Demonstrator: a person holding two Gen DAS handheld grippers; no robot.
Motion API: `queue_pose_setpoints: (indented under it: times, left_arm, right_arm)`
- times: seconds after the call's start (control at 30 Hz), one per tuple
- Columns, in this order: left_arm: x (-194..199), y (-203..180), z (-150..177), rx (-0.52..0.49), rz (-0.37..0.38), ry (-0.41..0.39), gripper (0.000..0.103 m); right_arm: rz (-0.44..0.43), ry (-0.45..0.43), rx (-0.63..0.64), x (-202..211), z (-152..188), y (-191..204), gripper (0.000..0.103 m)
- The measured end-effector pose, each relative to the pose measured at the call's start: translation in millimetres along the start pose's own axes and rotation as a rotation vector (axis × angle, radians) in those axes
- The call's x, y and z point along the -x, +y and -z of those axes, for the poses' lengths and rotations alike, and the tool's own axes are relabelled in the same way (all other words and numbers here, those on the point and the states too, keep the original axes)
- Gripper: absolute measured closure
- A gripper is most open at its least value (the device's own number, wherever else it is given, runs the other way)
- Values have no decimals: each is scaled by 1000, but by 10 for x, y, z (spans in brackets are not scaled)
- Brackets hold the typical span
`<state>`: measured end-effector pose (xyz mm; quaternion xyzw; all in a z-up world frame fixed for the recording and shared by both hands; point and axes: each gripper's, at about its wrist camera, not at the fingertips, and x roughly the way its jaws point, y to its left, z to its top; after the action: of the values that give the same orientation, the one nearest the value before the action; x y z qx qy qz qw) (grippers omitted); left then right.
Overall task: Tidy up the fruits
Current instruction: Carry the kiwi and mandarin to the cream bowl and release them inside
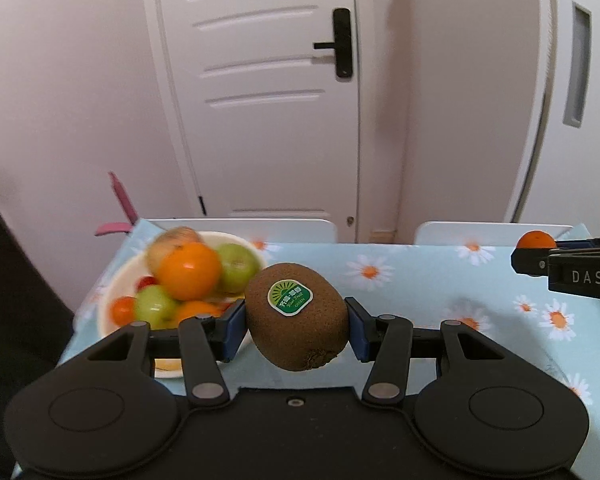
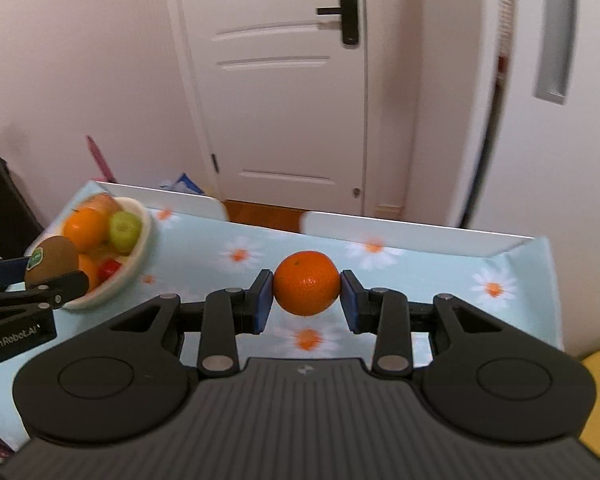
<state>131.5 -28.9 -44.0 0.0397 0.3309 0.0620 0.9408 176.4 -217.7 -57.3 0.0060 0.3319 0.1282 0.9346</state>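
A white panelled door [image 1: 260,92] with a black lever handle [image 1: 342,44] fills the background of both views, with pale pink walls to either side. Below it, a table under a light blue daisy-print cloth [image 1: 420,280] spans the width, with 2 white chair backs [image 1: 240,226] just behind its far edge.

The left gripper [image 1: 297,326] is held level above the near part of the table, pointing toward the door, its 2 blue pads pressed against the sides of a brown kiwi [image 1: 297,316] that carries a green-and-white sticker on top. The kiwi hangs clear of the cloth, just right of the bowl.

The right gripper [image 2: 306,292] is also held level above the cloth, farther to the right, its pads clamped on a small orange [image 2: 306,283] lifted off the table. In the left wrist view this gripper and its orange show only at the right edge.

A white bowl [image 2: 140,256] sits at the table's left end, near the left gripper, heaped with a large orange [image 1: 189,270], green apples [image 1: 236,266], smaller oranges and a small red fruit [image 1: 146,281]; the pile is partly blurred. The left gripper's finger linkage hides the bowl's near rim.
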Motion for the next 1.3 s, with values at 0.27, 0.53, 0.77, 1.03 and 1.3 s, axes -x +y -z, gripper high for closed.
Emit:
queue_pose_setpoints:
  times: [0.27,0.53,0.77,1.03,1.3]
  left_arm:
    - [71,646,-18,17,-16,-13,48]
    - [-86,1232,43,24,-29,-11,48]
    - [-337,1626,23,10,-17,-5,48]
    - [-749,1895,-53,-19,25,14,48]
    - [-1177,1961,-109,-60,77,47,48]
  right_arm:
    - [-29,15,-11,-41,-81,705,52]
    - [-32,35,-8,-205,-62,1287,52]
    - [-15,56,-29,-410,-11,1644,52]
    - [15,65,-55,-649,-18,1876,52]
    - [49,73,-86,-876,-39,1901,52]
